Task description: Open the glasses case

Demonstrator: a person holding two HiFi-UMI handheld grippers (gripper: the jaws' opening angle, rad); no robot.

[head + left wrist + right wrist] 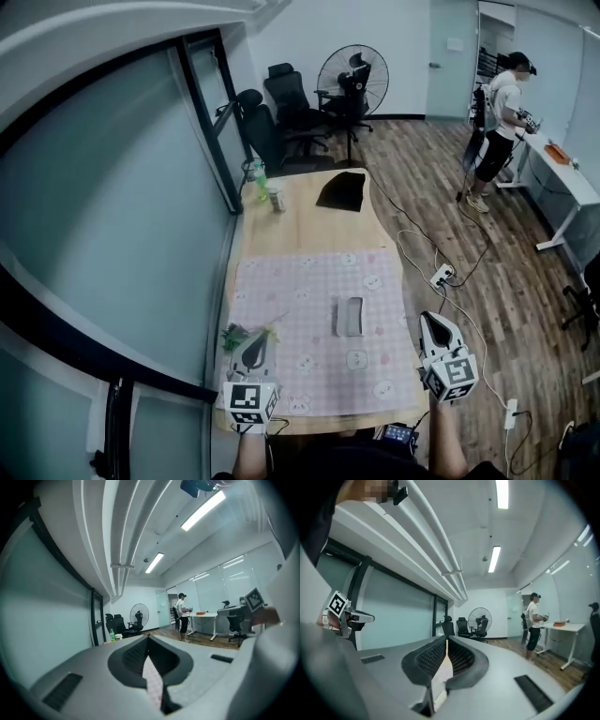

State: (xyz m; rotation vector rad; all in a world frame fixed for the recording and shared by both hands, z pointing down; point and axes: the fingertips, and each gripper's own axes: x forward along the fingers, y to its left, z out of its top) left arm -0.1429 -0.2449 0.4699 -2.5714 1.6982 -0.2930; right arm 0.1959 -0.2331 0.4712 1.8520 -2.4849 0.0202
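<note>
Head view first: the grey oblong glasses case (349, 316) is lying shut on the pink patterned cloth (295, 291) that covers the near end of the wooden desk (300, 230). Its long axis runs straight away from the person, so a short end faces them. The left gripper (255, 337) is at the near left of the cloth, just beside some green leafy bits (234, 336). The right gripper (432, 321) is out past the cloth's right edge. The case sits between the two and a bit further out, so it's inboard of both. I honestly can't call one nearer than the other. Neither is touching it.

Left gripper view: the jaws meet at the tips with nothing in them, only a sliver of the pink cloth showing through the gap lower down. It's aimed across the room at a standing fan (139, 613) and a person (182, 616) by a far table, so the case isn't in shot at all.

Right gripper view: same deal. Jaws are together and empty, it's looking level across the room, and there's no case in sight.

My guess is that both need to drop and swing inward, and the jaws have to open before they can take the case from its long sides.
</note>
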